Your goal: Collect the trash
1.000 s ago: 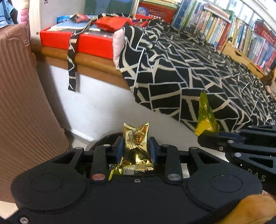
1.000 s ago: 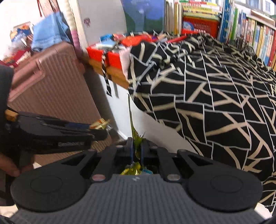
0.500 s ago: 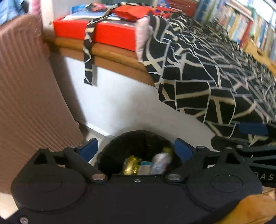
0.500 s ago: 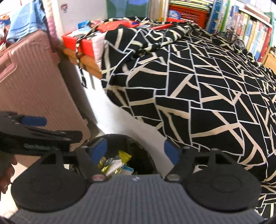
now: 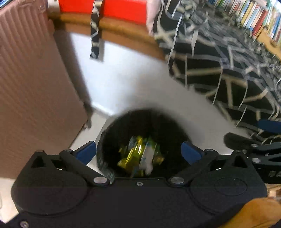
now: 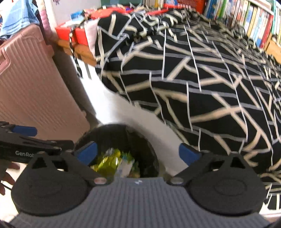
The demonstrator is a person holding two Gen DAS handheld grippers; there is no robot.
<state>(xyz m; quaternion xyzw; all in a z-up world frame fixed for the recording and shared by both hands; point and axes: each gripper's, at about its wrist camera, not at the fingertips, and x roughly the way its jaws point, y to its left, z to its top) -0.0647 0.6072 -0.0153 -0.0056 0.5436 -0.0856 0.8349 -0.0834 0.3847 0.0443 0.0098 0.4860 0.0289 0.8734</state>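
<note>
A black bin (image 5: 107, 166) stands on the floor by the bed, with gold and white wrappers (image 5: 136, 156) lying inside. My left gripper (image 5: 138, 149) hangs right over it, jaws opening wide, nothing between the blue pads (image 5: 86, 151). My right gripper (image 6: 138, 153) is over the same bin (image 6: 140, 136), its jaws also opening and empty above the wrappers (image 6: 107, 161). Each gripper shows in the other's view: the right one at the right edge (image 5: 254, 150), the left one at the left edge (image 6: 26, 140).
A pink ribbed suitcase (image 6: 35, 87) stands just left of the bin. The bed with a black-and-cream cover (image 6: 193, 79) rises on the right over a white side panel (image 5: 131, 79). Red boxes (image 5: 123, 8) sit on a wooden ledge. Books (image 6: 245, 17) line the far wall.
Both grippers were shut on wrappers, gold in the left, yellow-green in the right. They have opened, the wrappers have dropped into the bin, and both views have tipped down towards it.
</note>
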